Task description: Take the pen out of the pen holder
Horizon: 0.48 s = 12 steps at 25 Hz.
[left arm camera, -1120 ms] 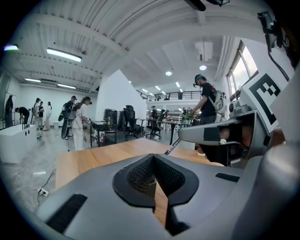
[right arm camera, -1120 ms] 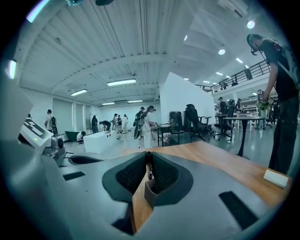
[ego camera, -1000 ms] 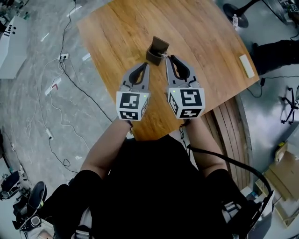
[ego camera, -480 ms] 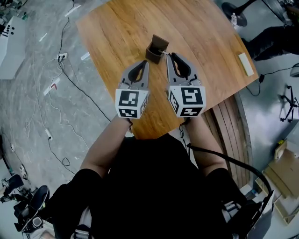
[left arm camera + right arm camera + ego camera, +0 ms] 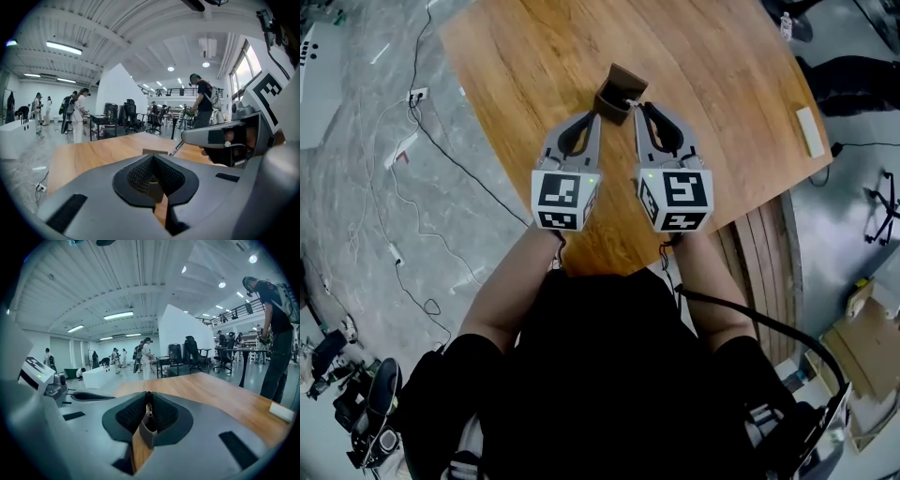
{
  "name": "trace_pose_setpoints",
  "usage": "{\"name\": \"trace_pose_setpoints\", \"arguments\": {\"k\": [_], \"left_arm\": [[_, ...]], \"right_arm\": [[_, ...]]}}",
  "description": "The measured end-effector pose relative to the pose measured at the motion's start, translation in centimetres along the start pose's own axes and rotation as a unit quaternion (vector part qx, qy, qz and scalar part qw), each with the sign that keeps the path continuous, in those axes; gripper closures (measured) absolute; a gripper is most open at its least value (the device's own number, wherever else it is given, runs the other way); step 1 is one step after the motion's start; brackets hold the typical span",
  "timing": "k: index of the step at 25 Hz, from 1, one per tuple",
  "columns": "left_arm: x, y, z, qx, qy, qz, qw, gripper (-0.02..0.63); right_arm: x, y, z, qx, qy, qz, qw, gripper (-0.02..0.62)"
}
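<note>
A: What do we have around us on the table (image 5: 722,75)?
B: Not much. The holder (image 5: 619,89) stands near the middle, just ahead of both grippers. A white block (image 5: 811,131) is well apart, at the right edge. Cables (image 5: 398,155) lie on the floor to our left.
A: Left gripper (image 5: 596,114)?
B: Jaws are pressed together and empty. The tips sit just beside the holder's near left side. We can't tell if they touch it.
A: Right gripper (image 5: 638,106)?
B: Jaws are closed, pinching the pen (image 5: 177,148) at its upper end, right at the tips. The pen leans from the holder toward that gripper, and its lower end is in the holder.
</note>
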State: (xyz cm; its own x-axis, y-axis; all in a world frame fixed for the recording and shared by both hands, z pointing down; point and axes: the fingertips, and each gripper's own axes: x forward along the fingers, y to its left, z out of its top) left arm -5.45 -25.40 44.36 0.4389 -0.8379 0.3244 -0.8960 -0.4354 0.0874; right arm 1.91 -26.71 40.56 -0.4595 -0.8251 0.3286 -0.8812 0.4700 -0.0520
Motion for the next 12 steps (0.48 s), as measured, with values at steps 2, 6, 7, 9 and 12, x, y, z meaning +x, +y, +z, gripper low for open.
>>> {"name": "trace_pose_setpoints", "arguments": {"k": [2, 6, 7, 9, 12], "left_arm": [[1.3, 0.6, -0.5, -0.003, 0.004, 0.001, 1.0000, 0.606], [3.2, 1.3, -2.1, -0.016, 0.022, 0.002, 0.9996, 0.606], [3.6, 1.4, -2.5, -0.020, 0.027, 0.003, 0.9994, 0.606], [4.6, 1.6, -3.2, -0.024, 0.033, 0.003, 0.9992, 0.606], [5.9, 1.8, -3.9, -0.025, 0.038, 0.001, 0.9990, 0.606]], "right_arm": [[1.3, -0.5, -0.9, 0.004, 0.010, 0.002, 1.000, 0.554], [3.4, -0.9, -3.5, 0.011, 0.037, 0.011, 0.999, 0.554], [3.9, -1.0, -4.2, 0.013, 0.044, 0.014, 0.999, 0.554], [4.8, -1.3, -5.4, 0.016, 0.054, 0.018, 0.998, 0.554], [6.0, -1.9, -7.0, 0.020, 0.066, 0.020, 0.997, 0.554]]}}
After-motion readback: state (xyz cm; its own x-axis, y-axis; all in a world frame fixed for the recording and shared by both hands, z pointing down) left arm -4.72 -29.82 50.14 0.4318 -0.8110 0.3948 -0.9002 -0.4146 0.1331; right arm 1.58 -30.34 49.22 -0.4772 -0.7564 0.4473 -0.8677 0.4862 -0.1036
